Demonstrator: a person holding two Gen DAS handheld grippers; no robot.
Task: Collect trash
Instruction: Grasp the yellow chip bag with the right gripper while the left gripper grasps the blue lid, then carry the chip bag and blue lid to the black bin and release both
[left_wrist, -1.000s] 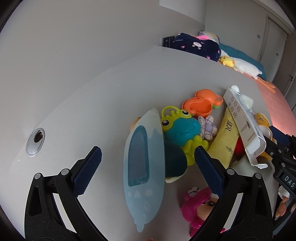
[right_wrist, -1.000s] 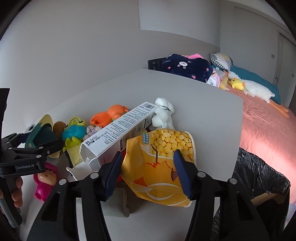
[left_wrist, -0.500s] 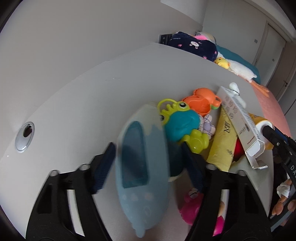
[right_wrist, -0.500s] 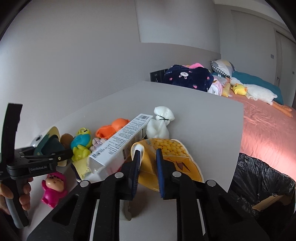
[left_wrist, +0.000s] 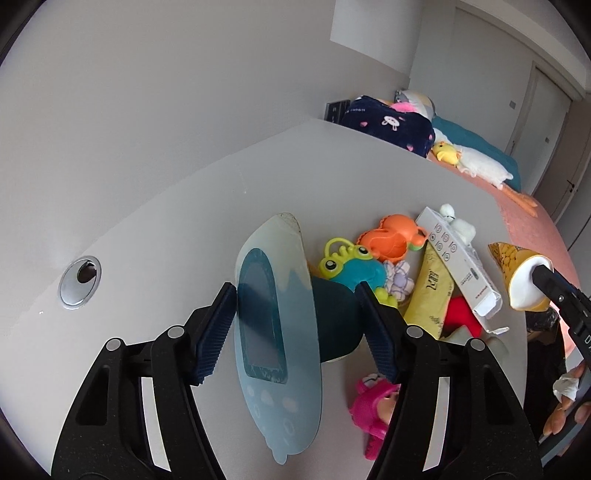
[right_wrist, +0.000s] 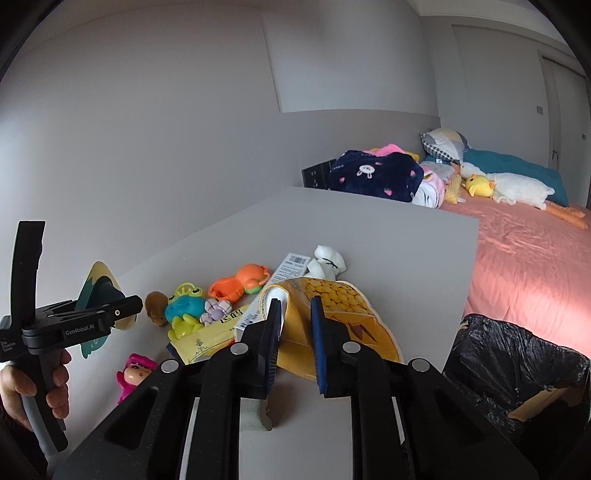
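Since a second ago, the right gripper (right_wrist: 294, 325) has been pressed together on the yellow corn-print bag (right_wrist: 334, 314), now lifted off the table (right_wrist: 388, 240). The left gripper (left_wrist: 297, 314), spread earlier, is now still closing around the pale blue package (left_wrist: 275, 332). Cardboard is seen inside the black-lined bin (right_wrist: 517, 369).
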